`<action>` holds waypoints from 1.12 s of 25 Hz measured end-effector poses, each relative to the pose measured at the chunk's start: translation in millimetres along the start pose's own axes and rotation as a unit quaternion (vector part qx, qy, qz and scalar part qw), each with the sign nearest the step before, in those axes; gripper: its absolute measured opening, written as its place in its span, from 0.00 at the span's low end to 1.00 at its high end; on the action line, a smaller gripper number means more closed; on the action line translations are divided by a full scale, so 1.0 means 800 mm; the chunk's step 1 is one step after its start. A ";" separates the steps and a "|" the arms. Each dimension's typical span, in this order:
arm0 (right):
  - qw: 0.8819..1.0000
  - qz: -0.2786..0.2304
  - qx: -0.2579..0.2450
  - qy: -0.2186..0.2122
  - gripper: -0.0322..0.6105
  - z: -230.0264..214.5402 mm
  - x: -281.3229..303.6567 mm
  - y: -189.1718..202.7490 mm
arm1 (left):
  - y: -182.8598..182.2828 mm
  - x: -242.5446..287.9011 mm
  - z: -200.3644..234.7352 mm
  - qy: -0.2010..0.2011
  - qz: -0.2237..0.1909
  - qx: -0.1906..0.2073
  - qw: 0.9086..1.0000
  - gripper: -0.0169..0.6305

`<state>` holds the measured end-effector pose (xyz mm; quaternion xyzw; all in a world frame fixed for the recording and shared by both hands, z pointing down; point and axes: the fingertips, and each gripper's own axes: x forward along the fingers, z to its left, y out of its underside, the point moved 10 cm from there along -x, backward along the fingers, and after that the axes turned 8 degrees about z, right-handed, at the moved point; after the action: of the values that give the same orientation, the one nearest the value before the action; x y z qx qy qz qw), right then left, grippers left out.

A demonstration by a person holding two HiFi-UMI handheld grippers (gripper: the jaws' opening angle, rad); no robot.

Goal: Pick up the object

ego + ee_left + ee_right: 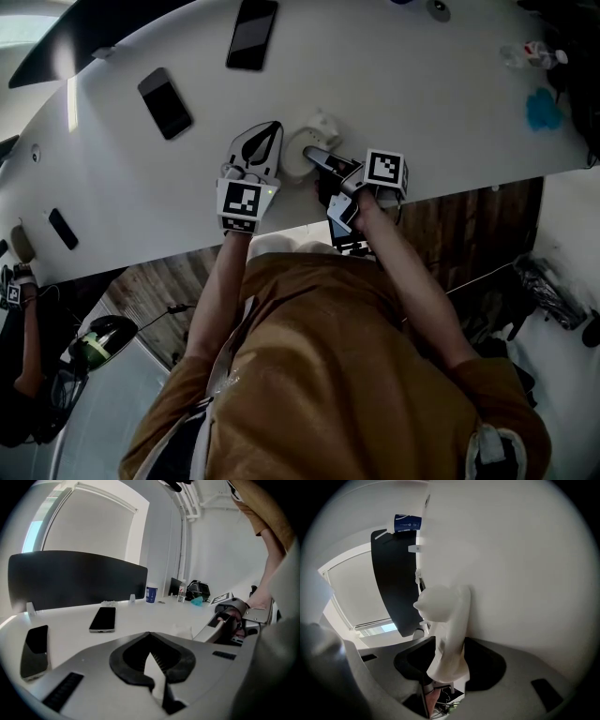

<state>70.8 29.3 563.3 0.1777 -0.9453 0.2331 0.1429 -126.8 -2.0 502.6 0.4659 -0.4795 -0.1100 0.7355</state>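
White object [302, 150]: we see it on the white table [422, 103] near the edge closest to the person, just right of the left gripper's tip.
Its inside: we cannot tell whether it holds anything.
Blue cup [151, 594]: upright at the far end of the table; we cannot see its contents.
Bottle [181, 594]: stands near the blue cup; it is too small for us to judge its fill.
Right gripper [450, 643]: rolled onto its side and clamped on the white object's thin wall, which we see running up between the two pads.
Left gripper [149, 634]: low over the table and pointing away from the person; the jaw tips meet with nothing between them.
Forearms: both reach forward from the body, close together.
Phones: one [103, 619] lies ahead of the left gripper and another [33, 645] to its left.
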 end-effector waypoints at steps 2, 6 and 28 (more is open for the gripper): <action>1.000 0.006 0.001 -0.001 0.35 0.000 0.001 -0.001 | 0.000 0.001 0.000 0.005 -0.003 -0.006 1.000 0.04; 1.000 0.027 0.002 0.010 0.35 0.000 0.005 -0.003 | 0.000 0.005 -0.006 0.021 -0.002 -0.012 1.000 0.04; 0.999 0.028 -0.030 0.006 0.27 0.004 0.015 -0.001 | 0.015 -0.014 0.019 -0.005 -0.013 -0.051 0.999 0.04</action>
<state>59.8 24.0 565.1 0.1451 -0.9557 0.2092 0.1475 -148.6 2.6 506.8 0.4336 -0.4708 -0.1454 0.7544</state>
